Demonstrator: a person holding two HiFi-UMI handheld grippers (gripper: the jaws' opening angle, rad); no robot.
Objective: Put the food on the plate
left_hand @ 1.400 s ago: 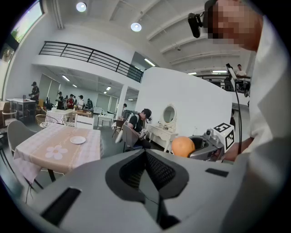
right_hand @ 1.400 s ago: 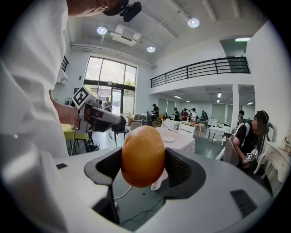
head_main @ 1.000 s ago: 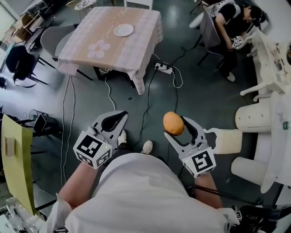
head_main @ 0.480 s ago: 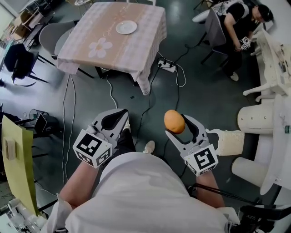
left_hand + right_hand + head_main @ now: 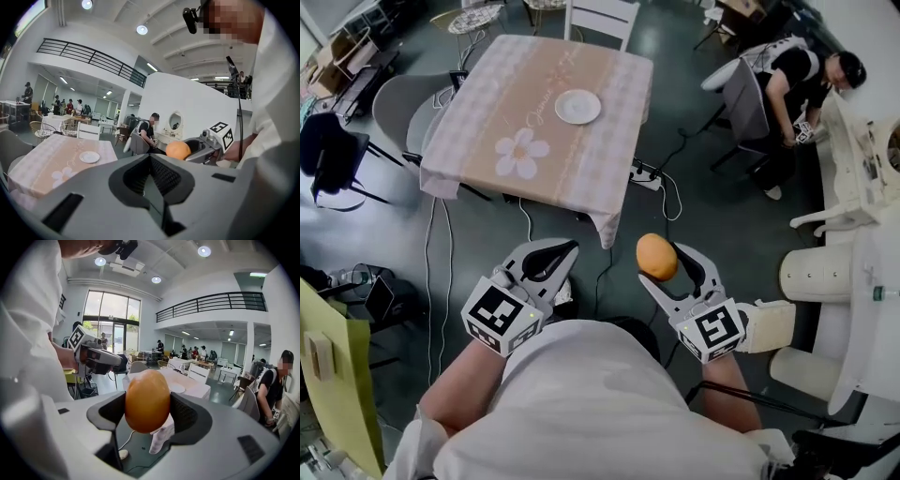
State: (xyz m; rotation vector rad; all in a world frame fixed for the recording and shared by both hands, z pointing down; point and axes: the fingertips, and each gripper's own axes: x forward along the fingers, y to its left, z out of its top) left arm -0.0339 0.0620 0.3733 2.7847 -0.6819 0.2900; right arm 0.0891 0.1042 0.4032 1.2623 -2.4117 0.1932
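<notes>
Orange food [image 5: 657, 256] gripped in the right claw [image 5: 660, 262], well short of the plate [image 5: 578, 106].
Head view: the white plate sits on the pink table [image 5: 487, 122], far ahead of both claws. Left gripper view: the left claw [image 5: 566, 251] has its jaws pressed together, nothing between them. Right gripper view: both jaws clamp the food's sides.

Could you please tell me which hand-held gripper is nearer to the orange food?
Right. The right hand-held gripper is shut on the food; the left hand-held gripper, shut and empty, sits apart to its left.
</notes>
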